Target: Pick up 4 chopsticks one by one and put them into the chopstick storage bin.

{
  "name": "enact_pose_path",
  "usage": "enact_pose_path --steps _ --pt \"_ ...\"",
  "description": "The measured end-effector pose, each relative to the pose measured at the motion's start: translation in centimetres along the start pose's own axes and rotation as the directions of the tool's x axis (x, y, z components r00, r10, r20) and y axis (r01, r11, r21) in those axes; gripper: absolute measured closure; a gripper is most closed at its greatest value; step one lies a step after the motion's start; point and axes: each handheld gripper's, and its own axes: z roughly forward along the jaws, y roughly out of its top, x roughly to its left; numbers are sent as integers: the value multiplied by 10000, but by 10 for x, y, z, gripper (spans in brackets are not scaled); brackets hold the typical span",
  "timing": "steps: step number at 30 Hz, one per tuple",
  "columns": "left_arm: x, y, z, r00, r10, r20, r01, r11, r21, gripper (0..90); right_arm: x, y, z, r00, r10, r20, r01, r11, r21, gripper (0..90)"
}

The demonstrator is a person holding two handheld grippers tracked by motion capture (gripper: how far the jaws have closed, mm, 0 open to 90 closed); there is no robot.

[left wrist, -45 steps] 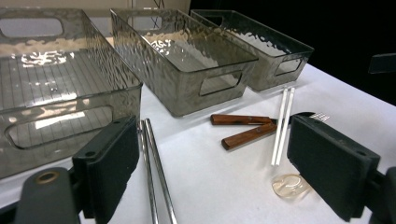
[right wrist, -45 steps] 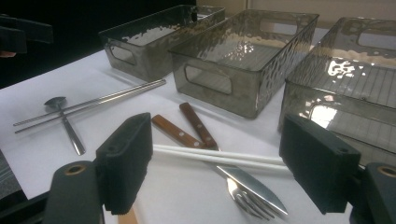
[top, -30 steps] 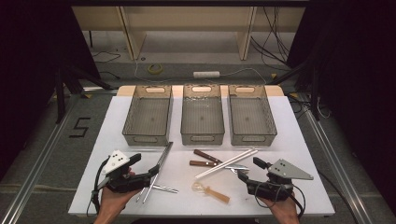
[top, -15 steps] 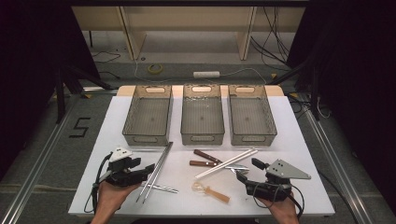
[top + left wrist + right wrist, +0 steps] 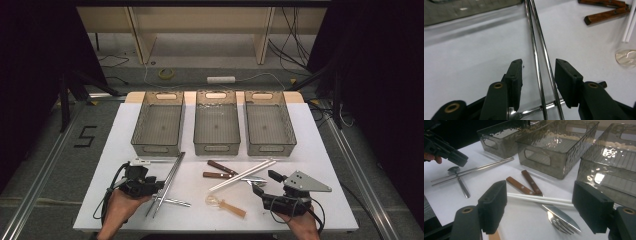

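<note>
Your left claw [image 5: 537,83] sits low over the white tabletop [image 5: 320,150] with the pair of metal chopsticks [image 5: 537,52] running between its two black pads; the jaws have just been closing in, yet in the left gripper view a gap shows on each side of the sticks, so nothing is pinched (the pads do not press). You can follow the long axis of the chopsticks in the high view: they lie [image 5: 167,182] at the near-left of the tabletop, slanting from beside your left hand [image 5: 120,207] up and to the right, their far ends close to the front wall of the left bin [image 5: 156,148]. A metal spoon [image 5: 172,201] lies crosswise under their near ends, touching them. Your right claw [image 5: 540,207] stands wide open, holding nothing, and looks across the white chopsticks [image 5: 539,198], two wooden-handled pieces [image 5: 524,185] and the tines of a fork [image 5: 559,222]. A clear plastic spoon [image 5: 225,205] lies between your two hands. Three smoky clear bins stand side by side at the far half, the middle bin [image 5: 216,148] and the right bin [image 5: 270,148] next to the left one. As for writing, you can read a black "5" [image 5: 86,136] marked on the floor to the left of the tabletop; no brand or label can be read on the things.
</note>
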Motion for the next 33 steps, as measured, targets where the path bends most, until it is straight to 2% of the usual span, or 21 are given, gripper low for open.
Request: enact_pose_path --steps 4,10,17,33 --pt "0 1 4 9998 180 -128 -177 9996 219 608 0 0 0 10000 0 24 0 10000 47 292" --pt "2 2 12 9999 98 -37 -95 9979 647 643 0 0 1 10000 8 46 -8 9999 101 293" --pt "4 3 15 10000 -10 -60 14 9967 809 669 0 -1 1 10000 37 63 -38 9999 153 296" --pt "2 5 24 9996 263 -109 -246 9904 1363 714 -1 -1 2 10000 44 69 -45 9998 187 302"
